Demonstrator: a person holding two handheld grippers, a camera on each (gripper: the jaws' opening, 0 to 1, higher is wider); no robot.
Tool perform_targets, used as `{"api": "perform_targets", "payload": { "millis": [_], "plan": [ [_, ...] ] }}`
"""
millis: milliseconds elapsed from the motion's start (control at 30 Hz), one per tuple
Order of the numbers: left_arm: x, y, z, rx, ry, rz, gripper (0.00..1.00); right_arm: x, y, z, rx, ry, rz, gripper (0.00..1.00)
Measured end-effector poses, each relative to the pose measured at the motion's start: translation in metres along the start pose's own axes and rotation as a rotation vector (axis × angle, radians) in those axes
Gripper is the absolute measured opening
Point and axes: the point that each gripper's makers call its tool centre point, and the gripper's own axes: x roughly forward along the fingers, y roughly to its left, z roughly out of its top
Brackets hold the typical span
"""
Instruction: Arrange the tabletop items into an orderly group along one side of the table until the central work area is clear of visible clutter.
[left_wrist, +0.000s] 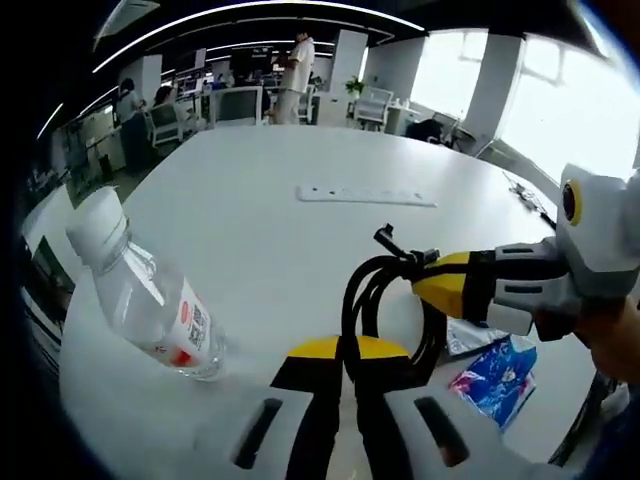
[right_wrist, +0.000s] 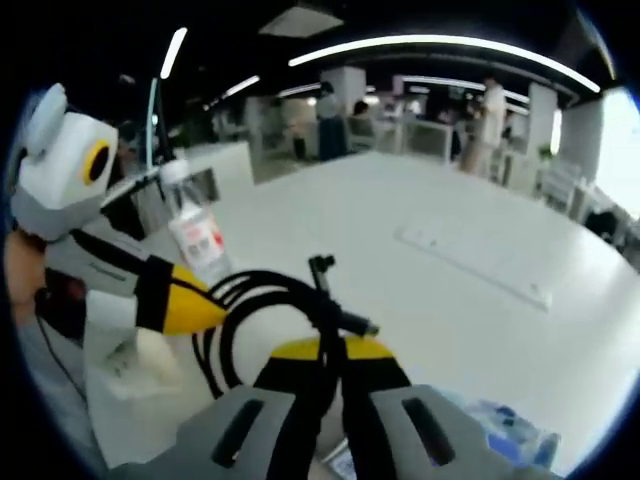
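Left gripper view: left claw (left_wrist: 347, 350) jaws pinched together on the coiled black cable (left_wrist: 385, 290), yellow tips meeting at the bottom of the loop. Right claw (left_wrist: 425, 285) comes in from the right, its yellow tip touching the same coil near the top; cannot tell from here how its jaws stand. A hand (left_wrist: 610, 335) grips that tool at the right edge. Cable sits on the white counter (left_wrist: 260, 230), near the close edge. Clear water bottle (left_wrist: 150, 300) with a red-and-white label stands tilted in frame, left of the cable and apart from it. Blue packet (left_wrist: 497, 375) lies just right of the coil, near the counter edge. White power strip (left_wrist: 366, 195) lies flat farther out, well apart from everything else.

Right gripper view: right claw (right_wrist: 333, 352) jaws closed on the cable (right_wrist: 270, 305), a plug end sticking up just above the tips. Left claw (right_wrist: 205, 308) reaches in from the left, tip against the coil. Bottle (right_wrist: 195, 225) behind it, power strip (right_wrist: 475, 262) off to the right, blue packet (right_wrist: 500, 425) at the bottom right.
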Motion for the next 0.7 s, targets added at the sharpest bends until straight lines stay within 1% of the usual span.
{"api": "perform_targets", "payload": {
  "millis": [133, 400, 700],
  "plan": [
    [-0.007, -0.006, 0.005, 0.004, -0.015, -0.007, 0.03, -0.008, -0.001, 0.006, 0.004, -0.015, -0.009, 0.03],
    [-0.023, -0.016, 0.018, 0.018, -0.052, -0.025, 0.02, -0.036, 0.0, 0.023, -0.006, -0.059, -0.019, 0.03],
    [-0.037, -0.033, 0.021, 0.047, -0.068, -0.047, 0.03, -0.059, 0.0, 0.025, -0.004, -0.073, -0.039, 0.03]
  ]
}}
